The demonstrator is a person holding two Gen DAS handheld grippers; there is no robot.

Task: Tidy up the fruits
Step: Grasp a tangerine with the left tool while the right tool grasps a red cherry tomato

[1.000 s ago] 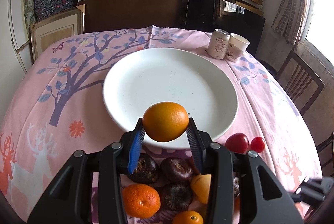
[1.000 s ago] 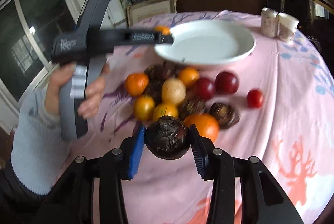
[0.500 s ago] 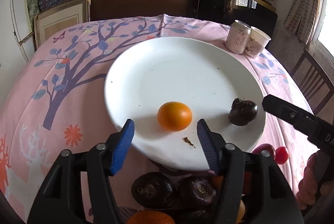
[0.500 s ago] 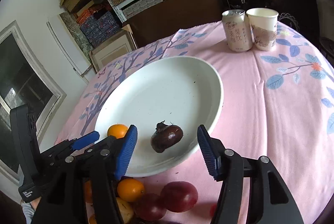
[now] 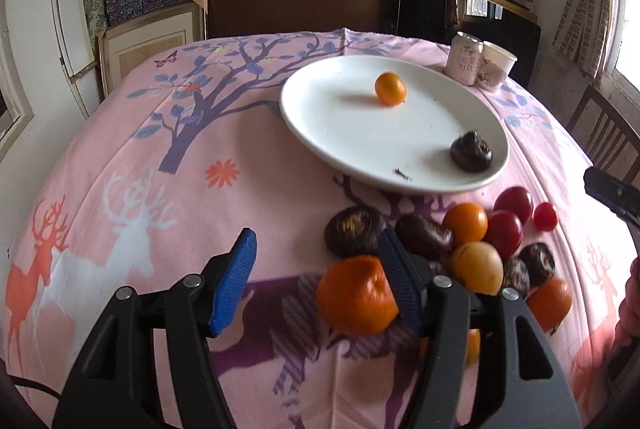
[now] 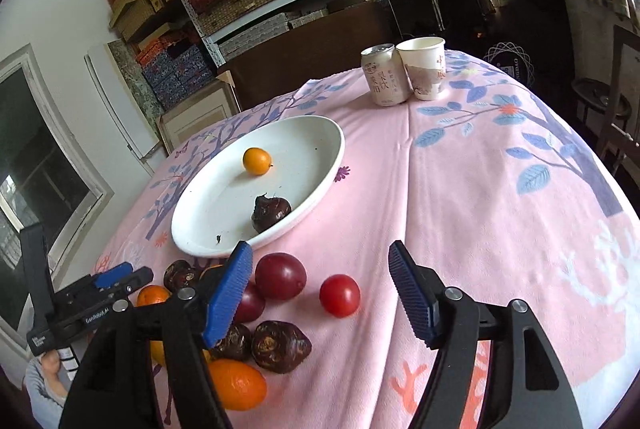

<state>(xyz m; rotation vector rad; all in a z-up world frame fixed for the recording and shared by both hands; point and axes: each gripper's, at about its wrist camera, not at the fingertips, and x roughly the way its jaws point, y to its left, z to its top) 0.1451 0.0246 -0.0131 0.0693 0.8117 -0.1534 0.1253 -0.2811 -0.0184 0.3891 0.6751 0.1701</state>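
White plate [image 6: 320,189] w/ small orange [image 6: 256,161] + dark chestnut [image 6: 271,213]; left gripper [image 5: 316,281] released, right gripper [image 6: 320,293] opening, empty.

A small white drink can [image 6: 385,76] with a silver top, standing on the pink printed tablecloth [image 6: 500,197], carries vertical Chinese characters in grey; the large ones appear to read 梨饮, and the rest is too small to read. The black handheld left gripper [image 6: 116,275], seen from the right wrist camera, bears small white lettering that looks like "GenRobot.AI".
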